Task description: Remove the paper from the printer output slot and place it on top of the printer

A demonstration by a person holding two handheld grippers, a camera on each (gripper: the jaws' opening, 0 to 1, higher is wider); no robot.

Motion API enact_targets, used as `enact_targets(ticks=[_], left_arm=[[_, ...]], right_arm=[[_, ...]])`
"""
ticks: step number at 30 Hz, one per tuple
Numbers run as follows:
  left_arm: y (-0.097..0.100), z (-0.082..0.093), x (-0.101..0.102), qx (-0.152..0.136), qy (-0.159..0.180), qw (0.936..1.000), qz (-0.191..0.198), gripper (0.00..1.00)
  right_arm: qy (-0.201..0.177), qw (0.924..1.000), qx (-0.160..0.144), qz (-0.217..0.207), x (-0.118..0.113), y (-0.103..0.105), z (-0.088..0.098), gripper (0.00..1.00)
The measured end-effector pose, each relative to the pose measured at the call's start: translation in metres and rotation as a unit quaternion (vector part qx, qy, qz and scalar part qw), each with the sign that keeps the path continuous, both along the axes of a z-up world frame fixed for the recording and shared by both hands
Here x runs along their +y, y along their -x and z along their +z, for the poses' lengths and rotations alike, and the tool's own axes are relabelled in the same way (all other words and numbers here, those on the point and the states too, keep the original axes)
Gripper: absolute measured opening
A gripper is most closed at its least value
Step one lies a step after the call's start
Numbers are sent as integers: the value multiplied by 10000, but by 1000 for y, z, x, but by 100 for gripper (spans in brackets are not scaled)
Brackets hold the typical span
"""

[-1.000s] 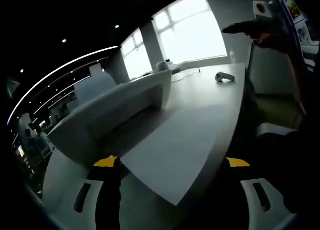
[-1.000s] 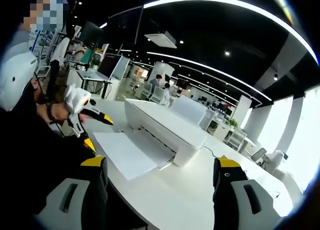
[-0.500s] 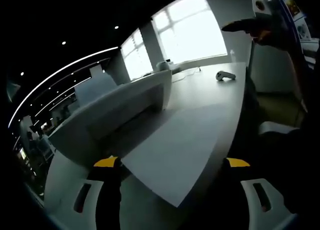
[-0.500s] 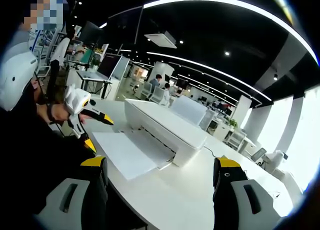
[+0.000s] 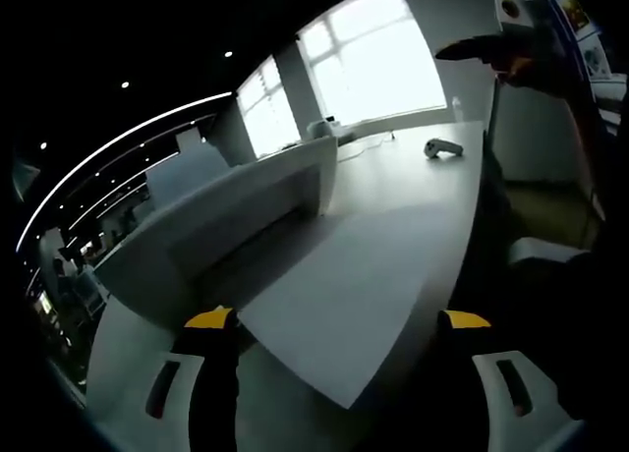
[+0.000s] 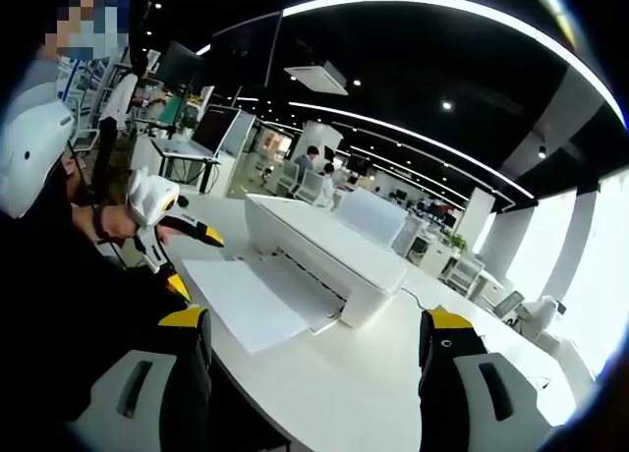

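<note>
Left gripper (image 5: 334, 339): yellow-tipped jaws spread wide, straddling the near corner of the paper (image 5: 354, 275) without touching it. Seen from the right gripper view too, at the sheet's left edge (image 6: 187, 251), jaws likewise apart. Right gripper (image 6: 314, 339): jaws parted, gripping nothing, held back above the table (image 6: 373, 393), well short of the printer (image 6: 324, 246).

Paper lying flat, sticking out of the output slot toward the near side, far end tucked under the printer body. Probably light, thin and floppy; likely to sag or crease if pinched at one corner. Best taken at the free near edge, jaws closing across it, then slid straight out.

No brand, label or writing legible on printer or sheet.
</note>
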State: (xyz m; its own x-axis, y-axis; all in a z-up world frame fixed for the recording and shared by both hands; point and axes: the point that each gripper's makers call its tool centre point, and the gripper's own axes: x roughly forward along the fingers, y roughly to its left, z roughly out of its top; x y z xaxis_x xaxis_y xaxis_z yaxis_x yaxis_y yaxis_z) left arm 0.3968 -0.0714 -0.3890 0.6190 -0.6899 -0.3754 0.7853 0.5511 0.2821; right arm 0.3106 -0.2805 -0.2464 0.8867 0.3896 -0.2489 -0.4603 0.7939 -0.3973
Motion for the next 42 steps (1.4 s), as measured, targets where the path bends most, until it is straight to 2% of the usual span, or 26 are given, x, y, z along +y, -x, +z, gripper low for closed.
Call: enact_targets(ticks=[31, 42], left_arm=[[0, -3, -1, -1, -49, 10000, -3, 85], [-3, 1, 2, -157, -32, 9999, 61, 80]], right_arm=[[2, 10000, 13, 0, 0, -1, -2, 82], [-6, 10000, 3, -5, -2, 0, -1, 82]])
